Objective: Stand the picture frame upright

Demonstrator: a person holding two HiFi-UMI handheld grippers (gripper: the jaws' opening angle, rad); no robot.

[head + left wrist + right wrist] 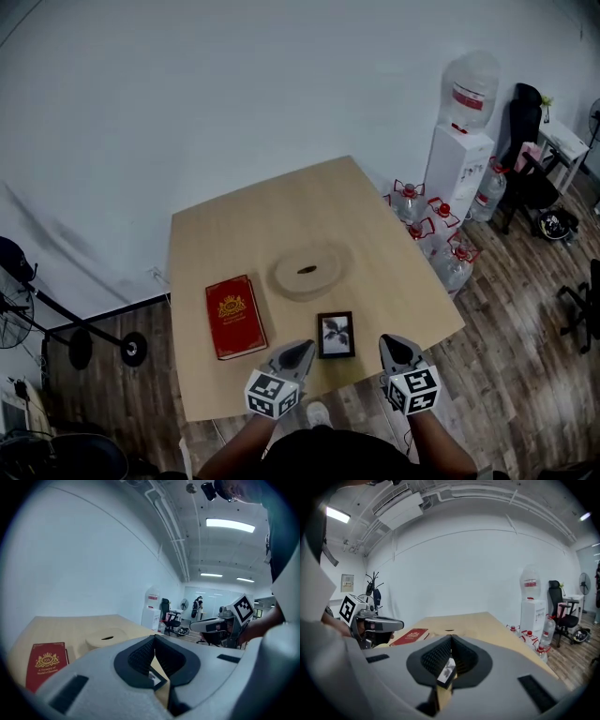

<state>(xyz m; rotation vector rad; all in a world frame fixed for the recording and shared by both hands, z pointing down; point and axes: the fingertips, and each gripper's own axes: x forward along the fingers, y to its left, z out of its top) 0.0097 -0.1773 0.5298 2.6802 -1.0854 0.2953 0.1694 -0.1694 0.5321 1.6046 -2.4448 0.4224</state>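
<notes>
The small black picture frame point(336, 335) lies flat on the wooden table point(281, 211), near its front edge, with a dark leaf picture facing up. My left gripper point(301, 350) hovers just left of the frame, its tips meeting with nothing between them. Just right of the frame is my right gripper point(393, 346), also shut and empty. In the left gripper view the frame point(153, 677) shows as a corner behind the closed jaws point(154, 638). In the right gripper view the frame point(447, 670) sits below the closed jaws point(451, 638).
A red book point(234, 316) lies left of the frame. A round wooden dish point(309, 270) sits behind it. Right of the table stand a water dispenser point(459, 159) and several water bottles point(433, 236). A fan stand point(84, 347) is on the floor at left.
</notes>
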